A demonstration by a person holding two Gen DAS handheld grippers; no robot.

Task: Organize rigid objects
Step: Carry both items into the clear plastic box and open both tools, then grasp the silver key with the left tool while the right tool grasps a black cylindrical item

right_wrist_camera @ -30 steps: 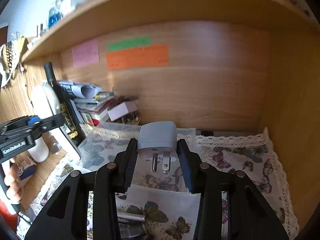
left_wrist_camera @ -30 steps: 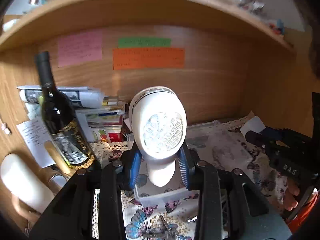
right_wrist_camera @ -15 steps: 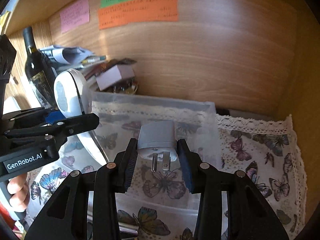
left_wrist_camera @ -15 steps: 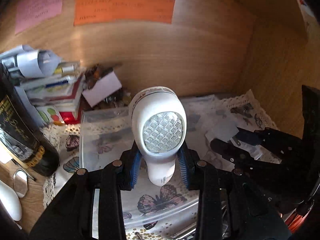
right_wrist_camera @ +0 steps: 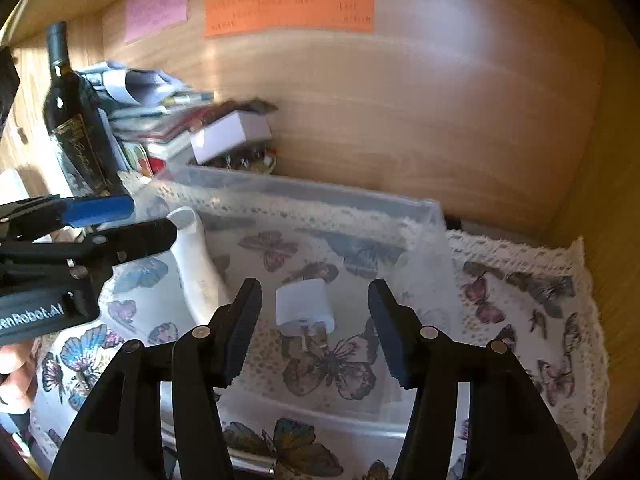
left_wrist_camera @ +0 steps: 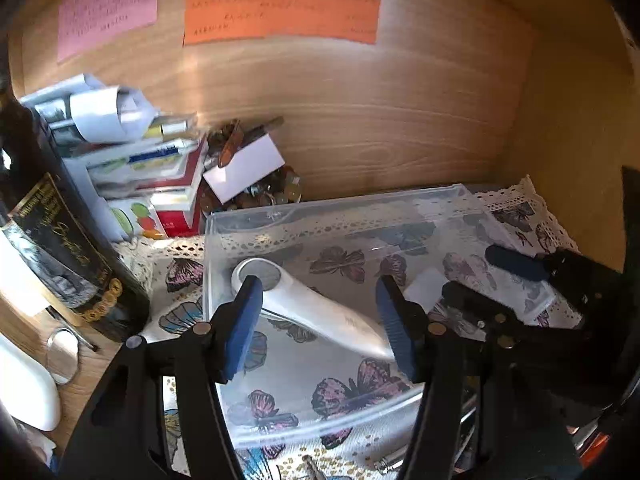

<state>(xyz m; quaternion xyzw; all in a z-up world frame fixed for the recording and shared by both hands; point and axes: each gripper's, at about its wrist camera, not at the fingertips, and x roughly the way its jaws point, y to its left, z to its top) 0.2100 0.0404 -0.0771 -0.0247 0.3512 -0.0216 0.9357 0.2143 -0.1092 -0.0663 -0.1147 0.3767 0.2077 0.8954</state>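
Observation:
A clear plastic box (left_wrist_camera: 332, 208) (right_wrist_camera: 304, 192) stands on the butterfly cloth under the shelf. A white handheld device (left_wrist_camera: 316, 308) lies on its side inside the box, also in the right wrist view (right_wrist_camera: 196, 268). My left gripper (left_wrist_camera: 320, 320) is open just above it, jaws apart either side. A white plug adapter (right_wrist_camera: 304, 306) lies in the box with its prongs toward me, also in the left wrist view (left_wrist_camera: 424, 290). My right gripper (right_wrist_camera: 314, 328) is open over it, holding nothing.
A dark wine bottle (left_wrist_camera: 52, 236) (right_wrist_camera: 74, 120) stands left of the box. A stack of books and papers (left_wrist_camera: 132, 168) and a small white card box (left_wrist_camera: 244, 168) sit behind. The wooden back wall carries coloured notes (left_wrist_camera: 280, 12). A side wall (right_wrist_camera: 600, 200) closes the right.
Both grippers moved forward over the box and opened. The white device dropped from the left gripper into the box; the plug adapter dropped from the right gripper into the box.

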